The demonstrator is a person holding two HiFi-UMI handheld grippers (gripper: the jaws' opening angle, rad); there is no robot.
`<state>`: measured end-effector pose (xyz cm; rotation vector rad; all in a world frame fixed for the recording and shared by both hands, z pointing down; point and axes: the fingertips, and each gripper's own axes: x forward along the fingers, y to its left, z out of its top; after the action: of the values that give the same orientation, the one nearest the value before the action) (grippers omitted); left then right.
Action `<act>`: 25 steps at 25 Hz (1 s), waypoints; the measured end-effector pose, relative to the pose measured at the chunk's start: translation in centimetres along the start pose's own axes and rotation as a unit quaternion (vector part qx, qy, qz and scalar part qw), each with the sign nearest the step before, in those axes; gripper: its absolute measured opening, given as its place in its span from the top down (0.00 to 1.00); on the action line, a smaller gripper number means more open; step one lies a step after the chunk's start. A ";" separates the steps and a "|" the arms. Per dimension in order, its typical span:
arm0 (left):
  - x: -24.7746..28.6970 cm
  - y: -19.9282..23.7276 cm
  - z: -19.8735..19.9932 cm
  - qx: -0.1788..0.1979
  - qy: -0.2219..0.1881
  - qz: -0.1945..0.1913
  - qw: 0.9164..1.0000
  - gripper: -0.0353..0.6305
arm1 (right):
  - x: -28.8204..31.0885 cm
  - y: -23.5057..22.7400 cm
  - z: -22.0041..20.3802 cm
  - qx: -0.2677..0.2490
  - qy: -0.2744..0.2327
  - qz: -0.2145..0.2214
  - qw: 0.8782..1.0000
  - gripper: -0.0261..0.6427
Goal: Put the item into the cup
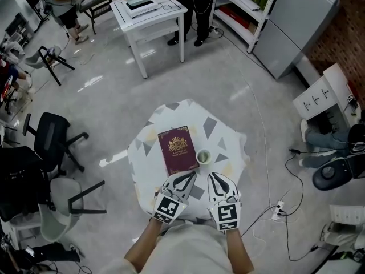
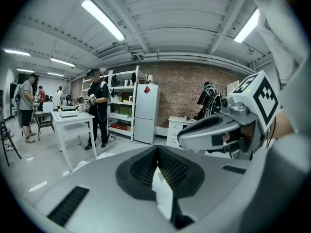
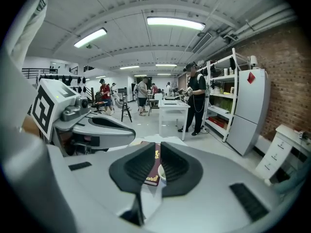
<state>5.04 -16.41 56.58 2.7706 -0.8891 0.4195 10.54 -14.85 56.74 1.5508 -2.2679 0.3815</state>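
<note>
The left gripper [image 1: 188,178] has its jaws met at the tips on nothing; the right gripper [image 1: 214,178] shows a narrow slit, also empty. The cup [image 1: 203,157] stands just ahead of the right jaws, touching the book [image 1: 178,148]. No item small enough for the cup can be made out. A careless reach could tip the cup or push it off the table [image 1: 228,138].

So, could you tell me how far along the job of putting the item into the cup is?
Done: cannot tell; the cup stands beside the book on the table, its contents too small to make out. In hand: nothing; the left tool is shut and empty, the right tool slightly open, both at the table's near edge. Left: no loose item shows.
</note>
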 end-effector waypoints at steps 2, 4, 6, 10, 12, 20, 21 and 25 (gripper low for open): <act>-0.1 -0.1 0.2 0.002 -0.002 -0.002 1.000 0.93 | -0.3 0.0 -0.1 0.000 0.000 -0.005 1.000 0.91; -0.2 -0.2 0.3 0.003 -0.003 -0.004 1.000 0.93 | -0.5 -0.1 -0.1 0.001 0.001 -0.010 1.000 0.91; -0.2 -0.2 0.4 0.004 -0.004 -0.006 1.000 0.93 | -0.6 -0.2 -0.2 0.004 0.001 -0.014 1.000 0.91; -0.2 -0.2 0.6 0.006 -0.004 -0.009 1.000 0.93 | -0.7 -0.3 0.0 0.005 0.001 -0.017 1.000 0.91; -0.2 -0.2 0.6 0.005 -0.004 -0.009 1.000 0.93 | -0.7 -0.4 0.0 0.005 0.001 -0.019 1.000 0.91; 0.0 0.0 0.7 0.004 -0.006 -0.007 1.000 0.93 | -0.6 -0.6 0.1 0.004 0.000 -0.019 1.000 0.91; 0.0 0.0 0.7 0.003 -0.006 -0.006 1.000 0.93 | -0.5 -0.6 0.0 0.003 0.001 -0.019 1.000 0.91; 0.1 0.2 0.5 0.003 -0.005 -0.005 1.000 0.93 | -0.3 -0.7 0.0 0.001 0.002 -0.019 1.000 0.91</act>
<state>5.08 -16.77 56.12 2.7840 -0.8774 0.4071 11.27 -14.83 56.63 1.5903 -2.2330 0.3761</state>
